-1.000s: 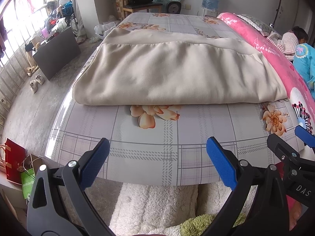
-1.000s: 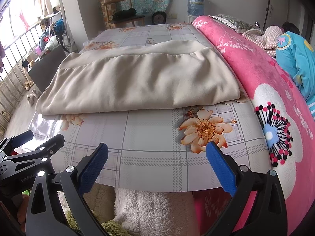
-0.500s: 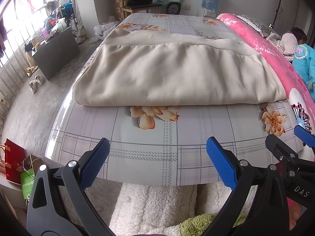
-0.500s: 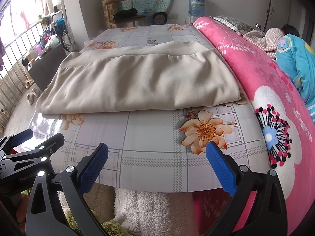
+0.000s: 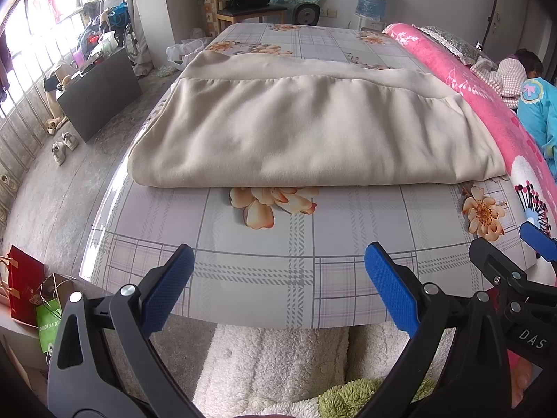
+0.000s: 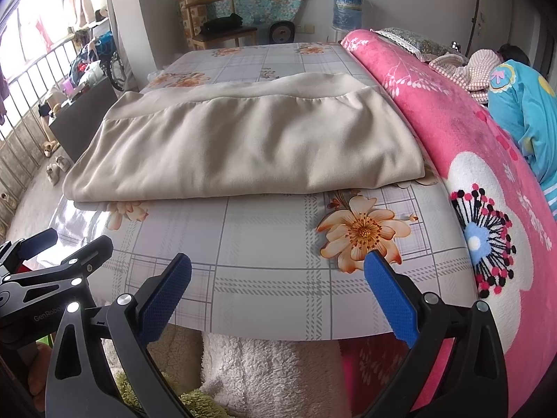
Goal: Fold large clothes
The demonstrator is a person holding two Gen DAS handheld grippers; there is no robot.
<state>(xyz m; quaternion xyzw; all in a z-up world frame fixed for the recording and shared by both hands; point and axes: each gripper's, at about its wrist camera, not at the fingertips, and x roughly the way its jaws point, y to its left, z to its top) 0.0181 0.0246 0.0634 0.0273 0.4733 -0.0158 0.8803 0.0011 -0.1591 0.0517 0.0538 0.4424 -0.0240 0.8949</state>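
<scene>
A large beige garment (image 5: 313,132) (image 6: 243,149) lies folded flat on the bed, its near fold edge running across both views. My left gripper (image 5: 278,271) hovers open over the near edge of the bed, well short of the garment, holding nothing. My right gripper (image 6: 278,275) is open too, at the same near edge, with nothing between its blue pads. Each gripper shows at the side of the other's view.
The bed has a grey plaid sheet with orange flowers (image 5: 296,278) (image 6: 278,244). A pink flowered blanket (image 6: 487,191) runs along its right side, with a person in blue (image 6: 522,111) beyond. A chair (image 5: 243,3), a dark cabinet (image 5: 97,90) and shoes stand on the floor at left.
Both views shifted very slightly; the garment and both open grippers stay as they were.
</scene>
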